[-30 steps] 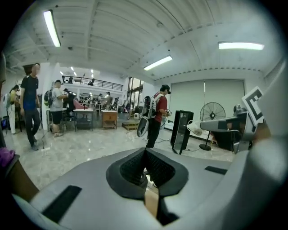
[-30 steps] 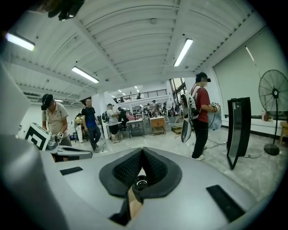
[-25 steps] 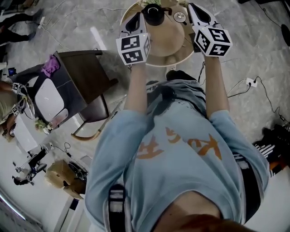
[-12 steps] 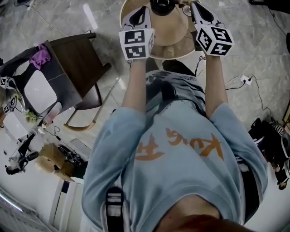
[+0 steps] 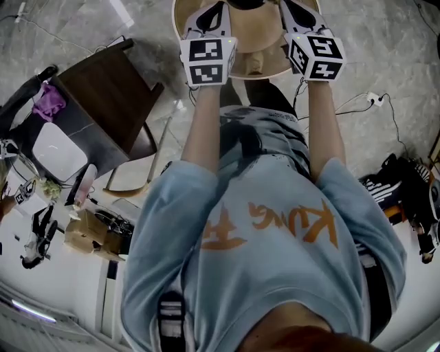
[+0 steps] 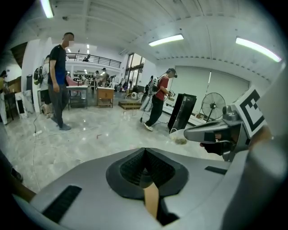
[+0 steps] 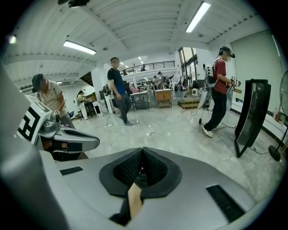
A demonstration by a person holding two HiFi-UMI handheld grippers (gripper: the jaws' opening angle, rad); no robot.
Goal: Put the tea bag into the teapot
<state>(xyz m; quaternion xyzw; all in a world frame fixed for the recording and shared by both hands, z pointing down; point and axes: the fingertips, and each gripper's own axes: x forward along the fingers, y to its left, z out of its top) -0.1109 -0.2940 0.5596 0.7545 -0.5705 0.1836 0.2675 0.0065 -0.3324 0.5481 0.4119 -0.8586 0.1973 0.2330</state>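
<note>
Both tools are clenched with nothing between the jaws. My left tool (image 5: 212, 15) hangs just left of the teapot (image 5: 245, 3), and my right tool (image 5: 295, 12) just right of it. Only the teapot's dark edge shows, on the round wooden tabletop (image 5: 256, 38). Where the tea bag lies I cannot tell.

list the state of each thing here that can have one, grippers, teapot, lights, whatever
left gripper, shut, nothing between its jaws
right gripper, shut, nothing between its jaws
teapot, on the round table, mostly cut off at the picture edge, lid cannot be told
tea bag, not visible in any view
ceiling lights, on
fan, standing upright, cannot tell if it is running
</note>
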